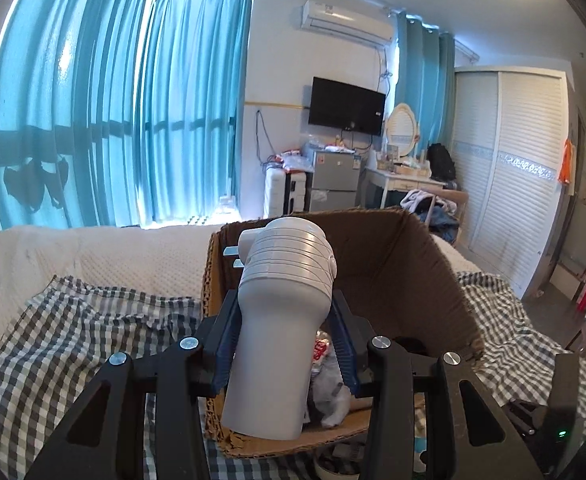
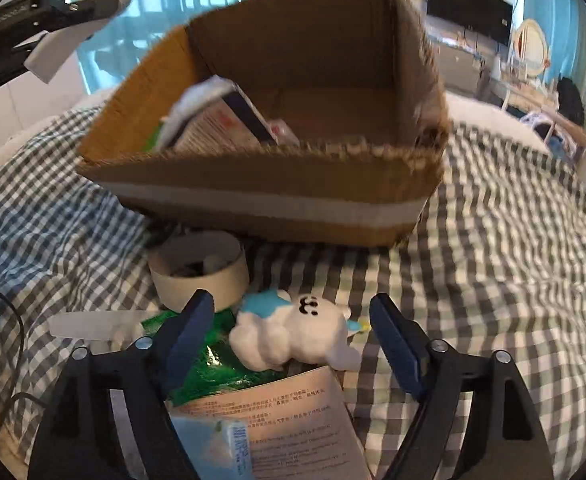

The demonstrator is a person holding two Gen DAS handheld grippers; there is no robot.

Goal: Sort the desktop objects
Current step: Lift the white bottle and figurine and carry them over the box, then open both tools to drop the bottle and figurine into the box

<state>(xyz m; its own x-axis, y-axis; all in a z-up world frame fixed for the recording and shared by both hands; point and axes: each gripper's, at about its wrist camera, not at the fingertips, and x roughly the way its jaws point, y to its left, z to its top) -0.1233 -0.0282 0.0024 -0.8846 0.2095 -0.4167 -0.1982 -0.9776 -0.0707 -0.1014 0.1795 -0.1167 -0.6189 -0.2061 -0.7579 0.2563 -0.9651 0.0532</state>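
In the left wrist view my left gripper (image 1: pixel 285 300) is shut on the handle of a grey hair-dryer-shaped device (image 1: pixel 281 280). It hangs over the near end of an open cardboard box (image 1: pixel 393 264). The right wrist view shows that same gripper (image 2: pixel 89 4) and device (image 2: pixel 61 52) at the upper left. My right gripper (image 2: pixel 293 304) is open, its blue pads on either side of a white plush toy (image 2: pixel 293 340) with a blue patch and a black face, not touching it. The toy lies on the checked cloth in front of the box (image 2: pixel 269 200), which holds a booklet and packets.
A tape roll (image 2: pixel 199 272) stands between the toy and the box. A green foil packet (image 2: pixel 213 364), a printed leaflet (image 2: pixel 293 420) and a small blue-white carton (image 2: pixel 213 448) lie under my right gripper. A black cable (image 2: pixel 13 320) runs at the left. The checked cloth (image 2: pixel 493 280) spreads to the right.
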